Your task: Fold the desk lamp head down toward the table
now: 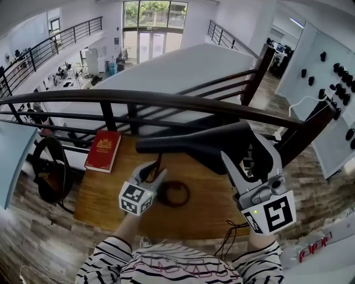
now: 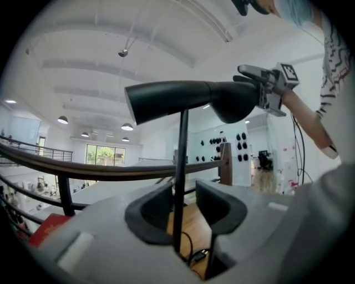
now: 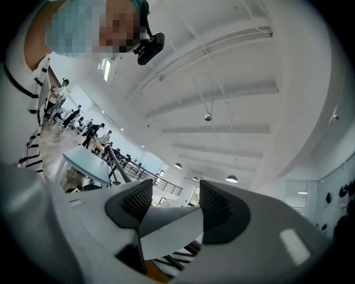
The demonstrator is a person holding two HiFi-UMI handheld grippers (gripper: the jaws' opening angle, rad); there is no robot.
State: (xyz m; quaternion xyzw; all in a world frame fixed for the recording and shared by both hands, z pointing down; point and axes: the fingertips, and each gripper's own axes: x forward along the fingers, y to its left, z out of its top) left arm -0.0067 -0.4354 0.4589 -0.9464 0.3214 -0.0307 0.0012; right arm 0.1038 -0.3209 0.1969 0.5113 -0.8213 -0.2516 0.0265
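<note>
Matte black lamp head (image 1: 188, 145) on thin stem (image 2: 182, 166) — left gripper (image 1: 154, 172) fingers apart astride it; right gripper (image 3: 175, 202) fingers apart, holding nothing.

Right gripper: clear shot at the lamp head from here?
Probably yes: the right gripper is open, right at the thick end of the lamp head, with nothing between them.

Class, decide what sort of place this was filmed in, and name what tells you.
Probably a mezzanine in an open-plan office or workshop: a dark railing overlooks desks on a lower floor, with people standing there and tall windows beyond.
</note>
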